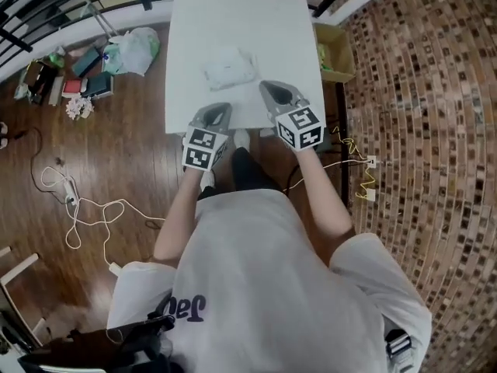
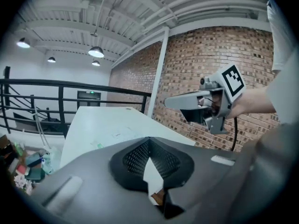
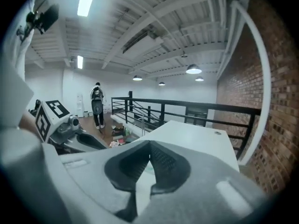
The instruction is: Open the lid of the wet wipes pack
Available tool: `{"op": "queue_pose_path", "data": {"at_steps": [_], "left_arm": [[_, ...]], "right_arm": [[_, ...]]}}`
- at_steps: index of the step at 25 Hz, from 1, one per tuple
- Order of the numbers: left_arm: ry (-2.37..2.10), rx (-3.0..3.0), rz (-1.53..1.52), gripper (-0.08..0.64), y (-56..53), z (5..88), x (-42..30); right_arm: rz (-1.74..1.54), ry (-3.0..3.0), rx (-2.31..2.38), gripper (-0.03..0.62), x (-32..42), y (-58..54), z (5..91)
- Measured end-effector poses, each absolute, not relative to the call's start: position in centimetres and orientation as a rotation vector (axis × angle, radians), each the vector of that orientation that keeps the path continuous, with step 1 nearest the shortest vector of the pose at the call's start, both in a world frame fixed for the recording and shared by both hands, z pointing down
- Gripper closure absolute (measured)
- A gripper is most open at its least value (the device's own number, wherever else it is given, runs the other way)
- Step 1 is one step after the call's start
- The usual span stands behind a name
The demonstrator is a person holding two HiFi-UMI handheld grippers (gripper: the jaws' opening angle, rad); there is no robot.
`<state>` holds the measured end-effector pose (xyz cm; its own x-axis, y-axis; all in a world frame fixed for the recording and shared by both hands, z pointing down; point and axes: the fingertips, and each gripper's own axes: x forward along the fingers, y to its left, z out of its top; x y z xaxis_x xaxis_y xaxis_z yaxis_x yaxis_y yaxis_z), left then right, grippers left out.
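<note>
The wet wipes pack [image 1: 229, 68], white and crinkly with its lid flat, lies in the middle of the white table [image 1: 194, 22]. Both grippers hover at the table's near edge, apart from the pack. My left gripper [image 1: 224, 108] [image 2: 148, 142] sits below and left of the pack; its jaws meet at the tips with nothing between them. My right gripper [image 1: 265, 86] [image 3: 149, 146] is just right of the pack, also shut and empty. Each gripper shows in the other's view: the right gripper's body [image 2: 201, 105] and the left gripper's body [image 3: 70, 133]. Neither gripper view shows the pack clearly.
A cardboard box [image 1: 335, 51] stands against the table's right side. Bags and clutter [image 1: 116, 53] lie on the wooden floor to the left, with cables [image 1: 78, 208] nearer me. A black railing [image 3: 159, 111] runs behind the table. A person [image 3: 97, 107] stands far off.
</note>
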<state>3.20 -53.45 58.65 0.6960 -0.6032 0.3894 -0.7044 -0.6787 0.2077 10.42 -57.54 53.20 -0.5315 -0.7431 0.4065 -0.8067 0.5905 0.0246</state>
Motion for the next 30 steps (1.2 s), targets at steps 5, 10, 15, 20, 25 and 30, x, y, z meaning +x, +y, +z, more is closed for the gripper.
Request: {"op": "queue_pose_path", "data": {"at_steps": [5, 10, 15, 20, 25, 30], "left_arm": [[-0.998, 2.615, 0.334, 0.545, -46.6, 55.5, 4.1], [-1.03, 2.672, 0.312, 0.545, -39.6, 51.7, 3.7], [-1.305, 2.729, 0.172, 0.545, -32.6, 45.4, 3.6], [-1.404, 2.669, 0.071, 0.545, -20.2, 43.2, 7.1], [-1.412, 2.642, 0.122, 0.545, -11.8, 42.1, 9.1], [-1.471, 2.727, -0.016, 0.545, -11.0, 35.2, 8.4]], "right_arm": [[0.335, -2.437, 1.454, 0.601, 11.9, -45.1, 52.6], [0.284, -2.453, 1.482, 0.6, 12.4, -36.9, 51.8], [0.098, -2.571, 1.55, 0.601, 14.1, -30.7, 47.1], [0.226, -2.577, 1.553, 0.601, 17.8, -19.5, 46.3], [0.355, -2.574, 1.467, 0.601, 17.9, -9.7, 46.0], [0.097, -2.577, 1.544, 0.601, 16.5, -9.2, 39.6]]}}
